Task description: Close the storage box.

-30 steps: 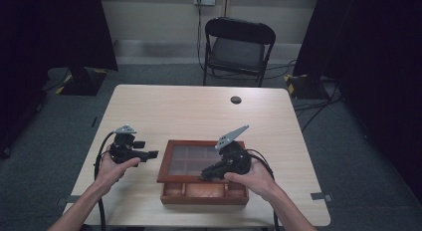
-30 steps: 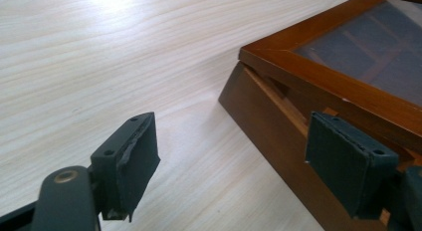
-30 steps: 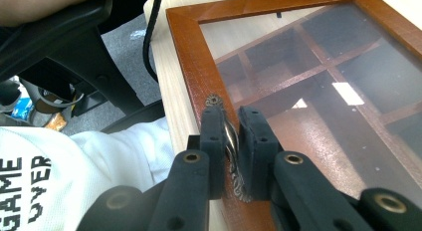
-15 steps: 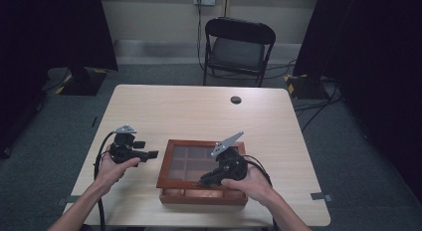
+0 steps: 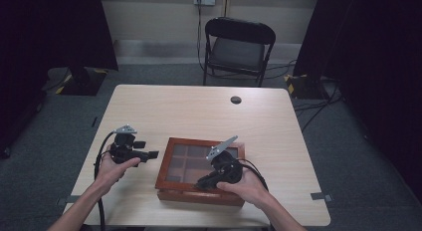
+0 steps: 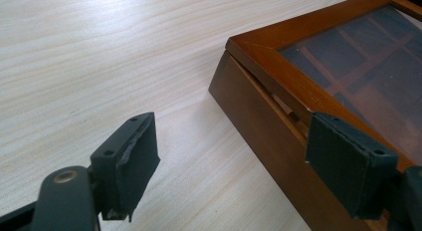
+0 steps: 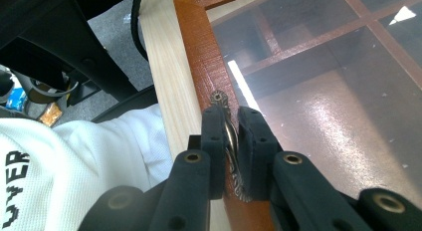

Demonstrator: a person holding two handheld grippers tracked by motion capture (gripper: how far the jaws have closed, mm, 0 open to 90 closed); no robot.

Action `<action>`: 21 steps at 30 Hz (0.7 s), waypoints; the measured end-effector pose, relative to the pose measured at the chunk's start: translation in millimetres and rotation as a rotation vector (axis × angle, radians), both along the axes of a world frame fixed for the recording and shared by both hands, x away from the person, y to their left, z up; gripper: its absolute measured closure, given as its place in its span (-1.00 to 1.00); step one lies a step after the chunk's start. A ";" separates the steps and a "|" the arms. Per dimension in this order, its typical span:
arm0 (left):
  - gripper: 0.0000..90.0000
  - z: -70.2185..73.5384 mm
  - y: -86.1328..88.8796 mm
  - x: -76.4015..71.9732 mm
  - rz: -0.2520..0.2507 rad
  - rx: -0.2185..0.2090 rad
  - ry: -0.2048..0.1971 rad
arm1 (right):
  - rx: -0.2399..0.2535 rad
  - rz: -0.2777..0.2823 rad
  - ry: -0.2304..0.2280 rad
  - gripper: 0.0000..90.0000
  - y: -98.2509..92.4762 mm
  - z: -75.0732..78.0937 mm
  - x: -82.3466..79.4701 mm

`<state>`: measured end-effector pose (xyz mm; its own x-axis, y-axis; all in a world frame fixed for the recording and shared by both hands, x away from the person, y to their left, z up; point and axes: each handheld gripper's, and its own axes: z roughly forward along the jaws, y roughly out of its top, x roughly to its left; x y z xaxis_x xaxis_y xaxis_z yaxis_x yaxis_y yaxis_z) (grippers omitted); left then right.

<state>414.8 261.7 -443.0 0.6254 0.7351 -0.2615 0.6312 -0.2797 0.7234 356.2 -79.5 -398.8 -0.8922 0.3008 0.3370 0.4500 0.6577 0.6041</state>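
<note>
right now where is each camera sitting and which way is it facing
High view: above the person's side, looking forward and down on the table; both forearms, left gripper, right gripper.
Left gripper view: on the left gripper, looking past open jaws at the wooden box corner.
Right gripper view: on the right gripper, shut on the box's metal handle; white sleeve.
All views share the box.

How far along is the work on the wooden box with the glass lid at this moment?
Done: the right gripper has closed on the metal handle at the front edge of the glass lid. In hand: that grip, with the lid down on the wooden box. The left gripper waits open beside the box. Left: whatever follows, probably lifting the lid.
</note>
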 end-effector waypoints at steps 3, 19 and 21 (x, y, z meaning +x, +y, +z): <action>-0.54 1.8 -0.7 -1.5 -0.010 -0.037 0.008 | -0.008 0.000 0.003 0.83 0.6 -3.3 -0.1; -0.54 2.9 -4.2 -3.5 -0.016 -0.004 -0.008 | -0.041 0.009 0.012 0.83 0.5 -16.4 -4.3; -0.54 2.8 -4.4 -3.3 -0.017 -0.004 -0.006 | -0.050 0.007 0.013 0.83 0.6 -18.9 -4.8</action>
